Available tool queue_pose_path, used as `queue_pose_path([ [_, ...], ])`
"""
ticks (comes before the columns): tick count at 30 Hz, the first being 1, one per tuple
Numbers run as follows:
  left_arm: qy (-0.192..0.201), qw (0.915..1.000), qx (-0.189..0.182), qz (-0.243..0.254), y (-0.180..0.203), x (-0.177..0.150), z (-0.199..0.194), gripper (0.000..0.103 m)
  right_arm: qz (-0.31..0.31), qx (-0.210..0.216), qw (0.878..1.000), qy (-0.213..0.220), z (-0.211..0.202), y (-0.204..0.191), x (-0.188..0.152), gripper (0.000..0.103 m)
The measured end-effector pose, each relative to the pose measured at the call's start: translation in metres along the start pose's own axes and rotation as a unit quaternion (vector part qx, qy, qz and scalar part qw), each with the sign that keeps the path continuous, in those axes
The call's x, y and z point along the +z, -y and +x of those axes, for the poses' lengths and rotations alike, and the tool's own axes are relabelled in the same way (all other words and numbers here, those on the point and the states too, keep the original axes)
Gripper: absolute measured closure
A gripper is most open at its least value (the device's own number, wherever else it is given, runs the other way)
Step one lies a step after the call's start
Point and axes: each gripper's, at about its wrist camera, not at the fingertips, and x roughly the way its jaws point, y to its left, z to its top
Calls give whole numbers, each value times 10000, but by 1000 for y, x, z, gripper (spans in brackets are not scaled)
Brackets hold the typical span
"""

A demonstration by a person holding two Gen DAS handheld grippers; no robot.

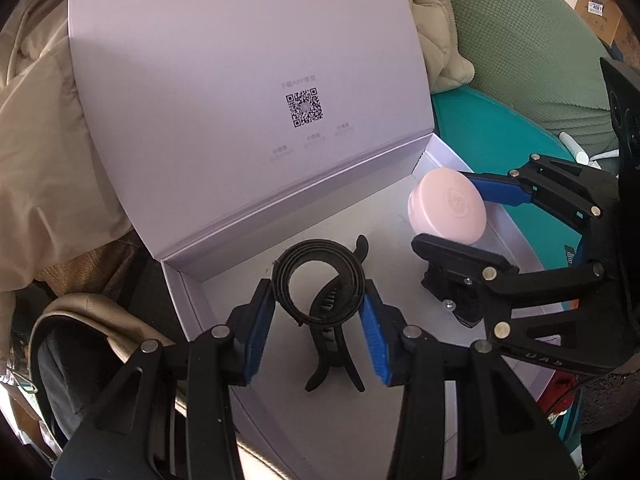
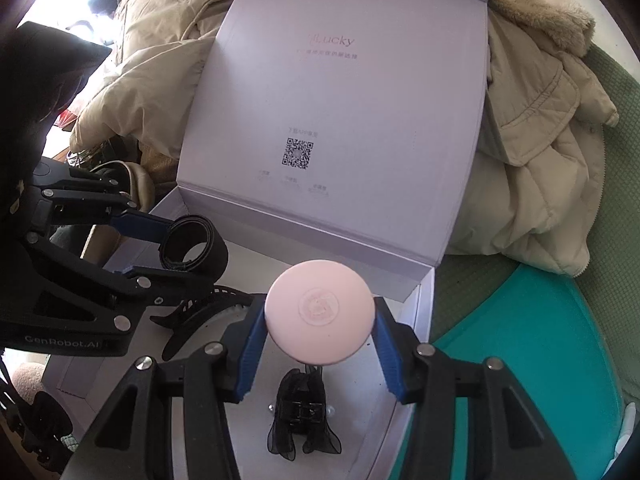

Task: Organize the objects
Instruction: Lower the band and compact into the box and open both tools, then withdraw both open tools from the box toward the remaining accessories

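Observation:
A pale lilac box (image 1: 192, 304) (image 2: 424, 308) lies with its lid (image 1: 240, 80) (image 2: 340, 100) standing up behind it. My left gripper (image 1: 320, 312) (image 2: 176, 252) is shut on a rolled black belt (image 1: 316, 280) (image 2: 192, 244) and hangs over the box's inside. Under the belt a black claw hair clip (image 1: 332, 360) (image 2: 200, 316) lies on the box floor. My right gripper (image 2: 320, 336) (image 1: 452, 216) is shut on a round pink case (image 2: 320, 312) (image 1: 446, 208) above the box's right part. Below the case lies a black bow hair clip (image 2: 300, 412).
A beige padded coat (image 2: 532, 140) (image 1: 36, 160) is heaped behind and beside the box. A teal mat (image 2: 532, 352) (image 1: 492, 136) and a green textured cushion (image 1: 520, 40) lie to the right. A beige bag (image 1: 80, 328) sits left of the box.

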Motion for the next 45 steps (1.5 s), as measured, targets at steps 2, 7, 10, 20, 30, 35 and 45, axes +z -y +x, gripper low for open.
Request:
queue_pose_path([
  [2, -7, 9999, 97, 48, 2, 1, 4, 62, 48, 0, 10000, -75, 6, 0, -1, 52],
  [7, -55, 9999, 95, 126, 6, 3, 12, 62, 35, 48, 9997, -242, 14, -2, -2, 52],
  [10, -104, 9998, 120, 156, 9, 3, 15, 62, -2, 23, 9995, -302, 16, -4, -2, 52],
  [20, -188, 9995, 211, 161, 14, 7, 23, 62, 14, 31, 9980, -629, 27, -6, -4, 52],
  [30, -228, 9994, 238, 96, 16, 11, 25, 61, 29, -35, 9963, -856, 33, -8, -3, 52],
  [35, -209, 9996, 208, 31, 17, 12, 24, 61, 1, -56, 9962, -869, 30, -11, -4, 51],
  [45, -109, 9997, 178, -101, 18, 15, 4, 61, 15, -67, 9971, -761, 9, -19, 1, 51],
])
